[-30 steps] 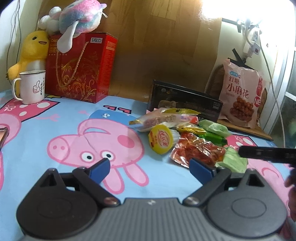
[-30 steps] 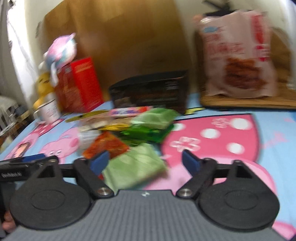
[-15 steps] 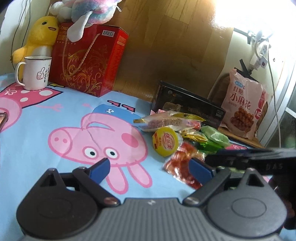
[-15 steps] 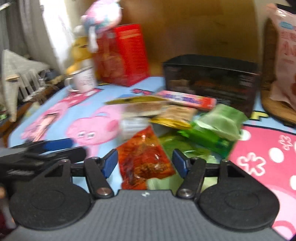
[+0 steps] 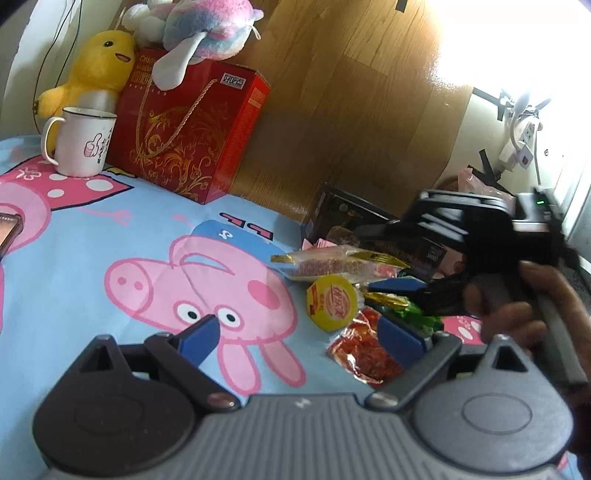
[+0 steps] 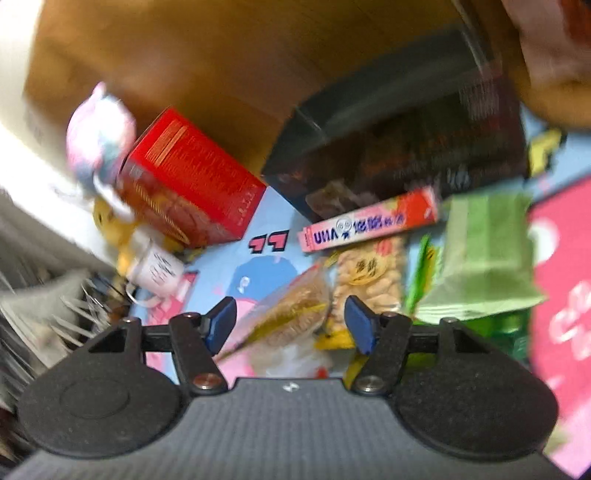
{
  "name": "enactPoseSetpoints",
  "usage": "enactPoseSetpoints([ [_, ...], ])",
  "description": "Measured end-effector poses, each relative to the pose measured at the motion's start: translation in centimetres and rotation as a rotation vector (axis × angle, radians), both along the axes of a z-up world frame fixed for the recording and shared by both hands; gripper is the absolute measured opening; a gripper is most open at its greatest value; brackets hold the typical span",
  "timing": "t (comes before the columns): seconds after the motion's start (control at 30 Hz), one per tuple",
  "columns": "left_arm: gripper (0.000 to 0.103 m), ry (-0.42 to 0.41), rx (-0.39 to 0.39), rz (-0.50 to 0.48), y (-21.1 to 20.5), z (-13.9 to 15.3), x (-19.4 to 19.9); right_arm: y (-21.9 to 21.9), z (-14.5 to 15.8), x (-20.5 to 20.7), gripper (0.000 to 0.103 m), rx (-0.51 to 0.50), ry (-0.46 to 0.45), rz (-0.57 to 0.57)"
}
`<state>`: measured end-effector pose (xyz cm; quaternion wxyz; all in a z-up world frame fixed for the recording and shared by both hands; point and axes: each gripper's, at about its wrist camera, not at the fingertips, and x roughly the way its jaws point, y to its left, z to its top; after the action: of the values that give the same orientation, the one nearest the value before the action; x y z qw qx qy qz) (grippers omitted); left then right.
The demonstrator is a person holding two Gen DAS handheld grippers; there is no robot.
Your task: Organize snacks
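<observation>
The left gripper (image 5: 297, 334) hovers with blue fingers spread wide and nothing between them, while at its three o'clock a hand (image 5: 532, 314) carries the rolled right gripper (image 6: 290, 323), jaws closing.

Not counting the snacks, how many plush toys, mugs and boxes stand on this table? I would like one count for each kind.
Plush toys: 2, the yellow duck and the pastel toy
Mugs: 1, the white mug
Boxes: 2, the red box and the black box
Total: 5
</observation>
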<state>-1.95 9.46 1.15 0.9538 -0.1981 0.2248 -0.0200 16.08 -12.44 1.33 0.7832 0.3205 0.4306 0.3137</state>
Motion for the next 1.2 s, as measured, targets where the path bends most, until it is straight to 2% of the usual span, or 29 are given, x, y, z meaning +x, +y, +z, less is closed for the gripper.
enactPoseSetpoints([
  [0.07,0.096,-0.008,0.003,0.001,-0.1,0.0,-0.1,0.4,-0.5,0.4,0.041,0.018,0.036,-0.006],
  [0.2,0.096,-0.012,-0.008,0.0,0.1,0.0,-0.1,0.4,-0.2,0.3,0.038,0.021,0.059,0.012],
  [0.3,0.096,-0.012,-0.013,-0.002,0.2,0.0,0.0,-0.8,1.6,-0.9,0.034,0.035,-0.014,0.054],
  [0.43,0.096,-0.008,-0.004,-0.005,0.2,0.0,0.0,-3.9,3.7,-4.7,0.032,0.056,-0.14,0.123],
  [0.57,0.096,0.019,0.008,-0.012,-0.1,-0.1,0.4,-7.1,3.0,-8.4,0.031,0.07,-0.166,0.18],
  [0.63,0.096,0.037,0.014,-0.021,-0.2,-0.2,0.6,-8.5,2.0,-10.0,0.031,0.044,-0.172,0.177],
  [0.73,0.096,0.055,0.034,-0.024,-0.6,-0.3,0.8,-10.2,0.5,-11.3,0.036,-0.011,-0.188,0.093],
  [0.8,0.096,0.062,0.052,-0.021,-0.8,-0.3,0.8,-11.0,-0.4,-11.6,0.05,-0.03,-0.194,0.023],
  [0.83,0.096,0.064,0.061,-0.019,-0.9,-0.3,0.8,-11.4,-0.8,-11.9,0.061,-0.042,-0.206,-0.018],
  [0.87,0.097,0.066,0.071,-0.018,-1.1,-0.3,0.8,-11.9,-1.1,-12.1,0.065,-0.049,-0.22,-0.052],
  [1.07,0.097,0.089,0.101,-0.013,-1.5,-0.3,1.1,-12.5,-2.8,-12.9,0.079,-0.065,-0.246,-0.128],
  [1.2,0.097,0.101,0.101,-0.011,-1.4,-0.4,1.3,-13.6,-3.9,-13.1,0.08,-0.035,-0.251,-0.149],
])
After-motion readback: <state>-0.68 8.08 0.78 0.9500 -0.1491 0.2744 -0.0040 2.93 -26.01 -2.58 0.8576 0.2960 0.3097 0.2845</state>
